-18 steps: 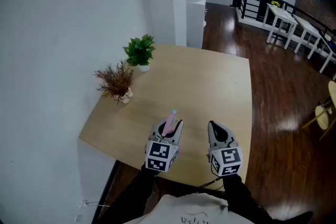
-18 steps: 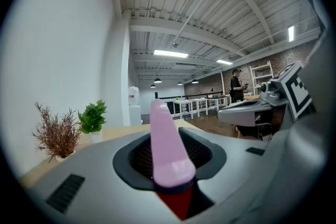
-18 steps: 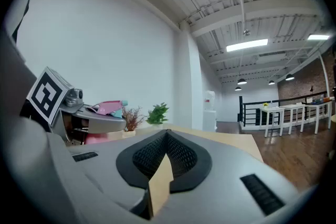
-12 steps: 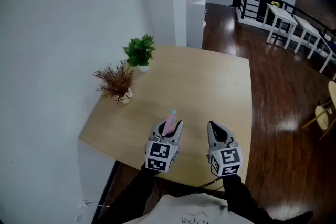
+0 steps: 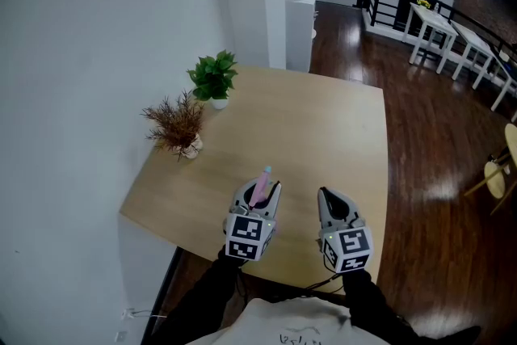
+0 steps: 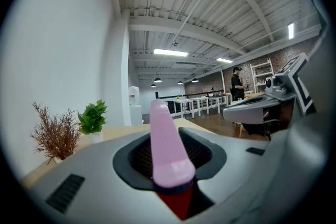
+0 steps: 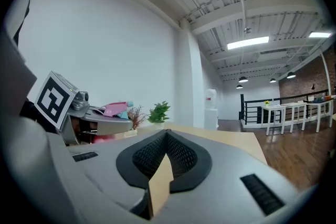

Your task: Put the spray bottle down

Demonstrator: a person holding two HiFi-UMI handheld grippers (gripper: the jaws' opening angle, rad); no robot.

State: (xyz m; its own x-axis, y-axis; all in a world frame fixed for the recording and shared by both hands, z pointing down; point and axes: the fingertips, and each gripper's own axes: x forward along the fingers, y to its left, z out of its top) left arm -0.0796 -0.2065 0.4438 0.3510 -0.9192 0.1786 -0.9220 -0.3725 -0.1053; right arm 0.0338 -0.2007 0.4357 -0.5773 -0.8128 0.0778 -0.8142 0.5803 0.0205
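A pink spray bottle [image 5: 261, 188] with a pale blue tip sticks forward out of my left gripper [image 5: 266, 191], which is shut on it above the near part of the wooden table [image 5: 307, 125]. In the left gripper view the spray bottle [image 6: 165, 149] fills the gap between the dark pads, pointing away from the camera. My right gripper [image 5: 327, 195] hovers just to the right at about the same height, shut with nothing in it. The right gripper view shows its own jaws [image 7: 167, 135] meeting at the tip, and the spray bottle [image 7: 115, 108] in the left gripper off to the left.
A small green potted plant [image 5: 214, 78] and a dried reddish plant [image 5: 178, 122] stand near the table's left edge by the white wall. A water dispenser [image 5: 299, 4] stands beyond the far edge. White tables [image 5: 440, 32] and a black railing are across the dark wood floor.
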